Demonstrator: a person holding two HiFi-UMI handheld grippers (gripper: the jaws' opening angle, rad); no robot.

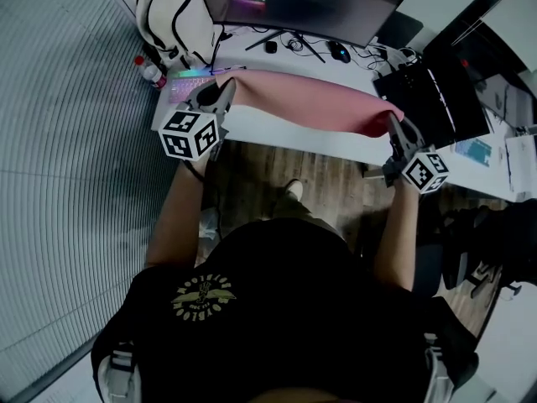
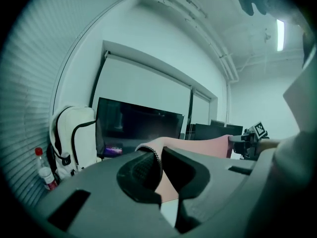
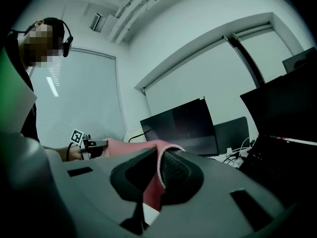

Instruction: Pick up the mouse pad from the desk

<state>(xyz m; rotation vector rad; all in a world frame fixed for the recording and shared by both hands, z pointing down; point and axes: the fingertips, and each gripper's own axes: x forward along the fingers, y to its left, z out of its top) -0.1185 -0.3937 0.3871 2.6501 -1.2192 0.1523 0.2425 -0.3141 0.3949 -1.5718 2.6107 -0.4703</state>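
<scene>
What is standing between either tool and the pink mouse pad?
Nothing visible. The left tool is clamped on the left end of the mouse pad, and the right tool on its right end.

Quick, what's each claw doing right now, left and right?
Left claw: closed on the pink mouse pad, left corner.
Right claw: closed on its right corner.

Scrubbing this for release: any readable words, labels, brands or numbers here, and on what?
None legible.
Gold emblem on black shirt: lettering too small.
Bottle label: blurred.
Papers: too small.
Marker cubes: square patterns only, no letters.
</scene>
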